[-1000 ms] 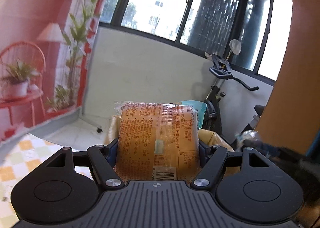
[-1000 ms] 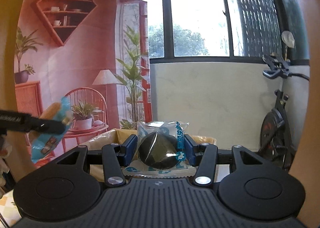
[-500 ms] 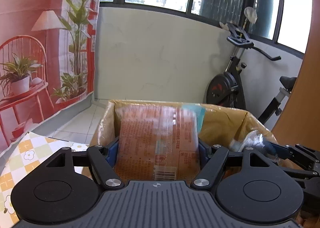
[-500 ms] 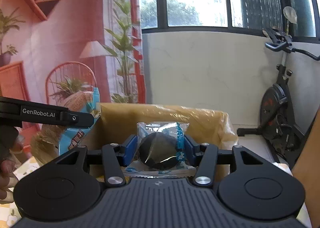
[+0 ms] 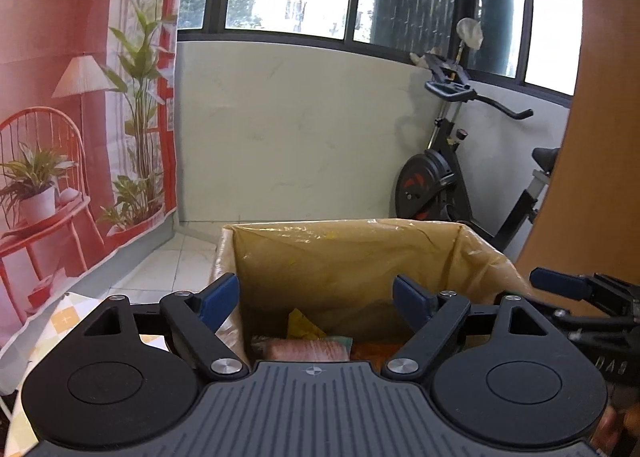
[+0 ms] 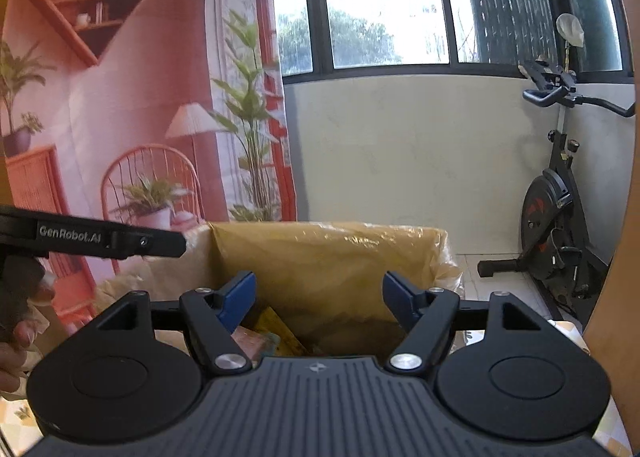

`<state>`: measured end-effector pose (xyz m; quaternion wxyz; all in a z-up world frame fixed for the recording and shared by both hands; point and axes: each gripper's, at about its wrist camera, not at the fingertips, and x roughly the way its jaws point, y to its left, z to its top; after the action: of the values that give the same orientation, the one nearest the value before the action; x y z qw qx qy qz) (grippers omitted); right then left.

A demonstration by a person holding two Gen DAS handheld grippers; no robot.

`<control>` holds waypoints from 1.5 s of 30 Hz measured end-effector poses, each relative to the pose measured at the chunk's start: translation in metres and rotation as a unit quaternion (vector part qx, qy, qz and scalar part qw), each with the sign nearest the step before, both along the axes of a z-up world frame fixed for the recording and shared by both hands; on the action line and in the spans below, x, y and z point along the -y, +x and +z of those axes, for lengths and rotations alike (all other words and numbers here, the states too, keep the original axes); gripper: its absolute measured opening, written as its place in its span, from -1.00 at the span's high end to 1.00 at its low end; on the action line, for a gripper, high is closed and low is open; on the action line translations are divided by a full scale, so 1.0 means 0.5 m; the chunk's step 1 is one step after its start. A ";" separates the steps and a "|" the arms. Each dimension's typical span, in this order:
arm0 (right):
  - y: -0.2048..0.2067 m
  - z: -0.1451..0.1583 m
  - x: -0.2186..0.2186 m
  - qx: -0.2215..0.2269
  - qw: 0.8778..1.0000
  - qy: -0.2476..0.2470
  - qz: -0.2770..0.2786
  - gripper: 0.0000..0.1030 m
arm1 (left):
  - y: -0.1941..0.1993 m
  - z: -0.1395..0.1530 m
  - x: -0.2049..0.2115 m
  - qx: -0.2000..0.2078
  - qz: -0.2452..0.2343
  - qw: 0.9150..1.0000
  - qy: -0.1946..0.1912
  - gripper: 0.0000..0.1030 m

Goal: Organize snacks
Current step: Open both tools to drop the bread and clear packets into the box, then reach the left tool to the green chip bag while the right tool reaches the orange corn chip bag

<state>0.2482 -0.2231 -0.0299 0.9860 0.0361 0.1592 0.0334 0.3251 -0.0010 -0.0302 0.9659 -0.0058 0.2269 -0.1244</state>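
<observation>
A cardboard box [image 5: 348, 253] lined with clear plastic stands in front of both grippers and also fills the middle of the right wrist view [image 6: 320, 253]. My left gripper [image 5: 316, 297] hangs over its near rim, its jaws opening with nothing between them. Below it, an orange snack packet [image 5: 306, 349] and a yellow packet [image 5: 302, 327] lie in the box. My right gripper [image 6: 318, 297] is over the same box, jaws opening and empty; packets [image 6: 272, 331] show under it. The left gripper's finger [image 6: 112, 243] crosses the right wrist view at left.
An exercise bike [image 5: 448, 173] stands against the pale wall behind the box, right of it. A printed red backdrop [image 6: 120, 117] hangs at left. A checked tablecloth [image 5: 60, 321] shows at lower left. A person's hand [image 6: 16, 321] holds the left gripper.
Both grippers opened and let go: the orange packet left the left jaws and the dark bun packet left the right jaws. Both tilted down over the box.
</observation>
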 end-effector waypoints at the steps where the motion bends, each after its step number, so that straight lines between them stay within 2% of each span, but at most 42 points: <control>1: -0.012 0.006 0.000 0.004 1.000 0.004 0.000 -0.42 | -0.014 0.007 -0.006 0.002 -0.001 1.000 0.000 -0.67; 7: -0.097 0.029 0.000 0.023 1.000 0.021 -0.003 -0.42 | -0.102 0.041 -0.062 0.013 -0.009 1.000 0.008 -0.67; 13: -0.178 0.005 -0.011 0.018 0.999 0.029 -0.011 -0.42 | -0.174 0.035 -0.106 0.005 -0.011 1.000 0.015 -0.67; 17: -0.216 -0.033 -0.018 -0.006 0.999 0.029 -0.013 -0.42 | -0.212 -0.004 -0.119 -0.006 -0.016 1.000 0.011 -0.68; 23: -0.251 -0.099 -0.036 -0.051 0.998 0.024 0.003 -0.42 | -0.261 -0.103 -0.125 -0.038 -0.019 0.999 -0.011 -0.69; 29: -0.269 -0.176 -0.072 -0.112 0.993 -0.011 0.036 -0.42 | -0.288 -0.206 -0.150 -0.098 0.009 0.995 -0.034 -0.69; 34: -0.284 -0.231 -0.095 -0.154 0.986 -0.025 0.055 -0.42 | -0.304 -0.256 -0.169 -0.135 0.015 0.990 -0.040 -0.69; 37: -0.295 -0.256 -0.111 -0.166 0.984 -0.041 0.057 -0.42 | -0.312 -0.275 -0.167 -0.147 0.016 0.988 -0.037 -0.69; 41: -0.305 -0.268 -0.127 -0.166 0.982 -0.059 0.069 -0.63 | -0.331 -0.296 -0.156 -0.159 0.001 0.987 -0.039 -0.69; 45: -0.312 -0.276 -0.144 -0.162 0.978 -0.094 0.090 -0.74 | -0.340 -0.312 -0.140 -0.169 -0.019 0.985 -0.037 -0.70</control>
<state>0.0924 -0.1511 -0.1679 0.9392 -0.0660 0.3215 0.1006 0.1550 0.0691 -0.1860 0.9103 -0.0583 0.3822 -0.1478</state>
